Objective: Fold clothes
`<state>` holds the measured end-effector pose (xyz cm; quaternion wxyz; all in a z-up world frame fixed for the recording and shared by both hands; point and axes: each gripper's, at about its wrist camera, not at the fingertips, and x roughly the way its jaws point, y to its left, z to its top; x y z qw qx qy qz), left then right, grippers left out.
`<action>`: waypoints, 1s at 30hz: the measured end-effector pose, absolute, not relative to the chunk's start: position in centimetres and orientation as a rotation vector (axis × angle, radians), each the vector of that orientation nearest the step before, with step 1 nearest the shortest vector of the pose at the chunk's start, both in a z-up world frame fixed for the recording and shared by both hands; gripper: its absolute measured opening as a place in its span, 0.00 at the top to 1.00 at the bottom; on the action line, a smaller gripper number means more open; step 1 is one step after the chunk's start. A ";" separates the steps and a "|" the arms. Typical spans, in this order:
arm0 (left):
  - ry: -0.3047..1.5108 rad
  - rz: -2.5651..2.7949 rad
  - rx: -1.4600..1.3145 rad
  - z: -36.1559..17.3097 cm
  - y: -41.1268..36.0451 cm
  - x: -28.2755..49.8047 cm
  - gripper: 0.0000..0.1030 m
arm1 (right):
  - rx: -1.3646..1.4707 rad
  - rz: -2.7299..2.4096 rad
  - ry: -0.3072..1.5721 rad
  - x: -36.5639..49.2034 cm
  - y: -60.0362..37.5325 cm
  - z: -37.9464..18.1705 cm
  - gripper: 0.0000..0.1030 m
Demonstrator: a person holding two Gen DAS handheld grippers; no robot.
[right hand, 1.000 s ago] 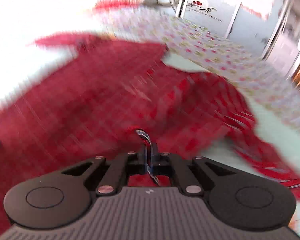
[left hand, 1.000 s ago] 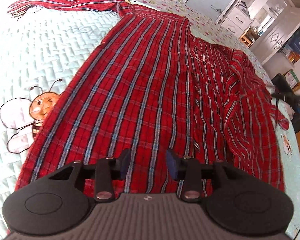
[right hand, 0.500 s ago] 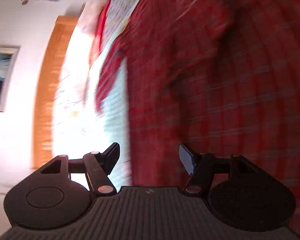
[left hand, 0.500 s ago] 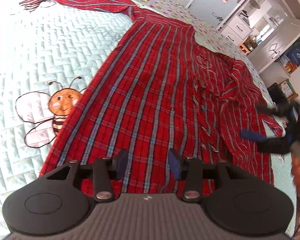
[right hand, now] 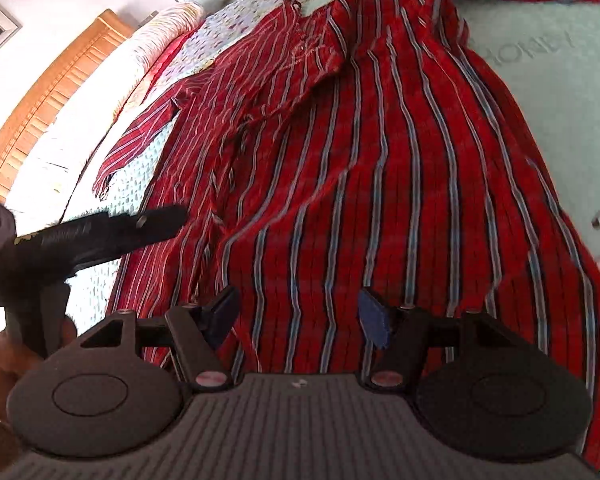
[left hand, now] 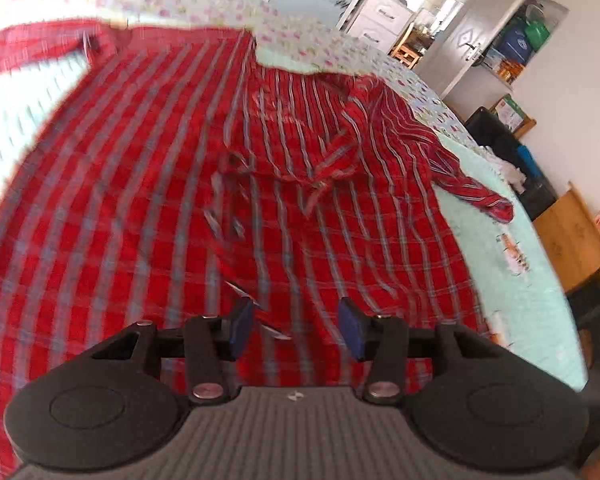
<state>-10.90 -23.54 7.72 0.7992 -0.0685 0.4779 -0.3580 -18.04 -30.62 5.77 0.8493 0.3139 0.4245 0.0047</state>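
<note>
Both tongs tilt down over red plaid cotton shirt (left hand: 148,184) spread on pale quilted bed (right hand: 548,76); left tongs (left hand: 296,322) half-open, empty; right tongs (right hand: 300,316) just opened wide, empty

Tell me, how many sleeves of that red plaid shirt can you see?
2. One sleeve lies crumpled on the quilt beside the shirt; the other sleeve stretches out flat from the opposite shoulder.

Ahead of the right gripper (right hand: 296,322), flat shirt (right hand: 380,180) is spread unobstructed. To its left, passage is blocked by the left gripper (right hand: 100,236).
</note>
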 end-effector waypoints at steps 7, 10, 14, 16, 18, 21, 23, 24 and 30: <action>1.105 -0.660 -0.287 5.3 -24.4 -9.6 0.54 | 0.687 -0.017 0.911 -20.8 -31.4 5.2 0.36; 1.111 -0.597 -0.308 4.7 -24.6 -9.2 0.54 | 0.713 -0.027 0.913 -21.4 -31.6 4.6 0.36; 1.135 -0.543 -0.353 3.9 -24.6 -8.6 0.54 | 0.720 -0.034 0.902 -21.4 -31.4 4.5 0.36; 1.133 -0.535 -0.366 3.8 -24.9 -8.3 0.54 | 0.725 -0.036 0.898 -21.3 -31.4 4.3 0.36; 1.121 -0.533 -0.361 3.8 -25.3 -8.0 0.60 | 0.733 -0.039 0.893 -21.3 -31.4 4.1 0.36; 1.131 -0.569 -0.339 3.7 -26.0 -7.5 0.96 | 0.760 -0.045 0.879 -21.5 -31.7 3.7 0.36; 1.132 -0.618 -0.329 4.8 -25.6 -8.1 0.96 | 0.779 -0.042 0.864 -21.7 -31.9 3.5 0.36; 1.131 -0.646 -0.319 5.6 -25.4 -8.5 0.96 | 0.784 -0.042 0.858 -21.9 -32.0 3.4 0.36; 1.163 -0.698 -0.146 7.3 -23.5 -10.7 0.96 | 0.824 -0.054 0.827 -23.0 -32.9 3.3 0.36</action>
